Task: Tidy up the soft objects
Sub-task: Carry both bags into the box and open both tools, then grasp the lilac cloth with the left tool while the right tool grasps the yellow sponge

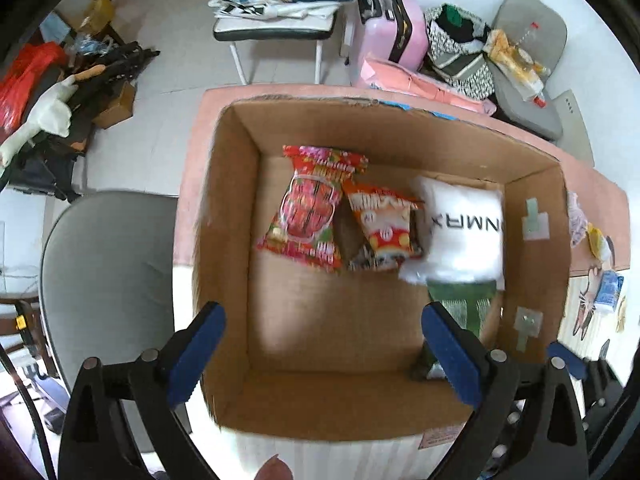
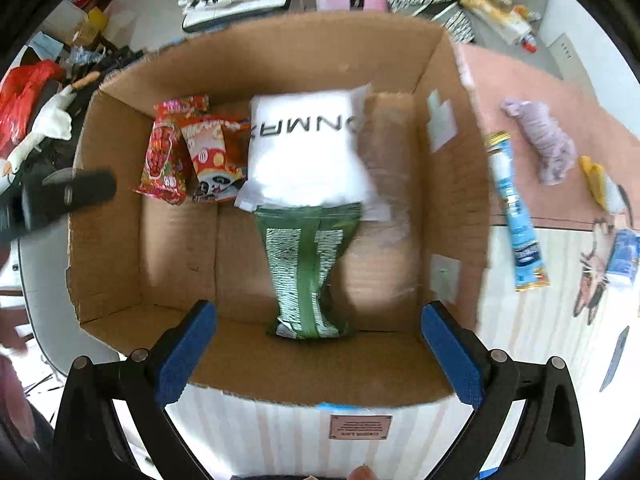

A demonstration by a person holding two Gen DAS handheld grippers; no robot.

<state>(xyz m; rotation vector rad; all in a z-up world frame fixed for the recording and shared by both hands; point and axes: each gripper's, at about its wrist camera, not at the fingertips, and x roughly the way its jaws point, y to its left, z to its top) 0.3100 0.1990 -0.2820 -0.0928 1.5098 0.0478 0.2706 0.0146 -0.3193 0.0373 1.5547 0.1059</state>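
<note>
An open cardboard box [image 1: 224, 208] [image 2: 460, 184] stands on the table. Inside lie a red snack bag [image 1: 310, 208] [image 2: 164, 160], an orange cartoon snack bag [image 1: 382, 224] [image 2: 212, 156], a white pillow pack [image 1: 464, 228] [image 2: 308, 152] and a green snack bag [image 1: 460, 308] [image 2: 304, 268]. My left gripper [image 1: 320, 356] is open and empty above the box's near side. My right gripper [image 2: 318, 352] is open and empty above the near wall, just before the green bag. The left gripper's body shows blurred at the left of the right wrist view [image 2: 60, 200].
On the table right of the box lie a blue tube pack [image 2: 516, 216], a lilac knitted cloth [image 2: 544, 140], a yellow item [image 2: 596, 180] and a blue packet [image 2: 624, 256]. A grey chair [image 1: 108, 272] stands left of the table. Chairs, a pink suitcase [image 1: 388, 32] and clutter fill the floor behind.
</note>
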